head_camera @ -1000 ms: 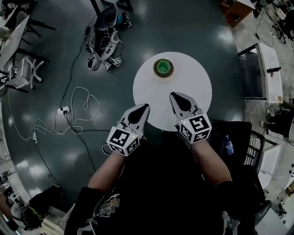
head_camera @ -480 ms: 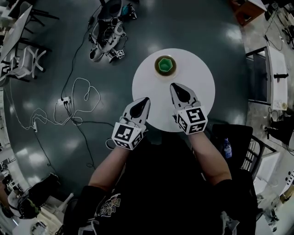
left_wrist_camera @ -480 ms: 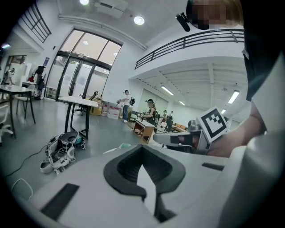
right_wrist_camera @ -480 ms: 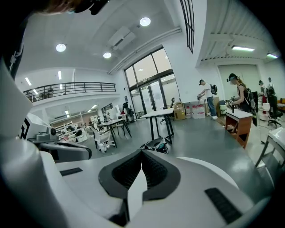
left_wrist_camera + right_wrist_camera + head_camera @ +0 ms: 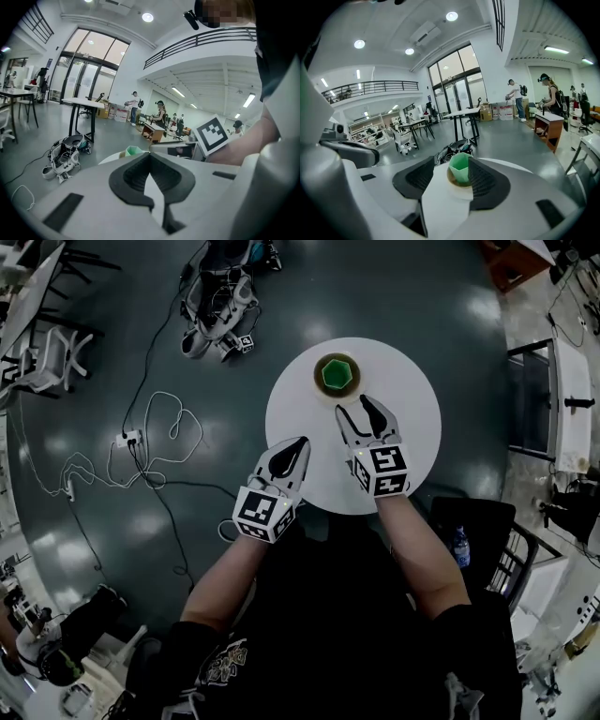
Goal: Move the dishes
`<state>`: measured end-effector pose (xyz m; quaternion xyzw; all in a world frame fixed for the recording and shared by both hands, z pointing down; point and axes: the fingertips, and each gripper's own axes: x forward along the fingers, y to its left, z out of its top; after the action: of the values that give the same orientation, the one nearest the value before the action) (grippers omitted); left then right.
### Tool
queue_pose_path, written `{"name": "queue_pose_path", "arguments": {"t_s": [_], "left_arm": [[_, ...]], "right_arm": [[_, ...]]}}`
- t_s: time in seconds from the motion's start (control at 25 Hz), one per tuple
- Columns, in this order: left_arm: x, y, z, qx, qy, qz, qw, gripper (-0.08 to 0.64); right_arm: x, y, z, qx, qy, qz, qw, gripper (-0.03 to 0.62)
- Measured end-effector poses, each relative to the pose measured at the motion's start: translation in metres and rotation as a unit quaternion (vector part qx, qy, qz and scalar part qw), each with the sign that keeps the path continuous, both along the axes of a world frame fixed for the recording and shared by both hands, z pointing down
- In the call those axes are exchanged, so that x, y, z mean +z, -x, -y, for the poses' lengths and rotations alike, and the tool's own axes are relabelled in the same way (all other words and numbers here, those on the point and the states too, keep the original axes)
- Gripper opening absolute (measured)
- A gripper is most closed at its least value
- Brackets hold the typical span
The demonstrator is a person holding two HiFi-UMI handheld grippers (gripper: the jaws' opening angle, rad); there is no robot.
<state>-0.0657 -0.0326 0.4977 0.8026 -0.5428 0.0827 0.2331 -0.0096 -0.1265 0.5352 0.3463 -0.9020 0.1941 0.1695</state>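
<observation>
Just beyond right tool (image 5: 354, 406), green cup (image 5: 336, 374)

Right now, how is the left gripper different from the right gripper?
The left gripper has its jaws together; the right gripper has them apart, having just been opening, with the green cup just ahead, not gripped. The left gripper is at the white table's near edge; the right gripper reaches farther in. Both point toward the cup and hold nothing.

Bright green cup (image 5: 337, 374) on a tan saucer (image 5: 318, 382), white round table (image 5: 300, 423), dark teal floor (image 5: 422, 287). Left gripper (image 5: 301, 441) and right gripper (image 5: 355, 406): white shells, black pads, black-and-white square-marker cubes.
</observation>
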Motion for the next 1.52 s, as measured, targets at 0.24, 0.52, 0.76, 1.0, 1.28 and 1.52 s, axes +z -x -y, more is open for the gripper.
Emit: {"name": "queue_pose_path", "arguments": {"t_s": [0.24, 0.52, 0.76, 1.0, 1.28, 1.52], "left_arm": [[0.009, 0.0, 0.002, -0.001, 0.01, 0.001, 1.0, 0.006], [0.014, 0.006, -0.002, -0.009, 0.018, 0.002, 0.9998, 0.006], [0.016, 0.012, -0.011, -0.015, 0.029, -0.002, 0.9995, 0.006], [0.017, 0.018, -0.014, -0.016, 0.034, -0.005, 0.9993, 0.006], [0.015, 0.021, -0.015, -0.01, 0.035, -0.005, 0.9993, 0.006], [0.01, 0.019, -0.013, -0.002, 0.031, -0.003, 0.9995, 0.006]], "right_arm": [[0.033, 0.016, 0.025, -0.003, 0.014, -0.033, 0.999, 0.288], [0.061, 0.034, 0.045, 0.01, 0.028, -0.059, 0.998, 0.305], [0.07, 0.037, 0.057, 0.038, 0.04, -0.065, 0.996, 0.321], [0.083, 0.046, 0.062, 0.046, 0.044, -0.081, 0.995, 0.322], [0.085, 0.045, 0.066, 0.058, 0.041, -0.098, 0.993, 0.321], [0.067, 0.044, 0.067, 0.05, 0.016, -0.082, 0.995, 0.319]]}}
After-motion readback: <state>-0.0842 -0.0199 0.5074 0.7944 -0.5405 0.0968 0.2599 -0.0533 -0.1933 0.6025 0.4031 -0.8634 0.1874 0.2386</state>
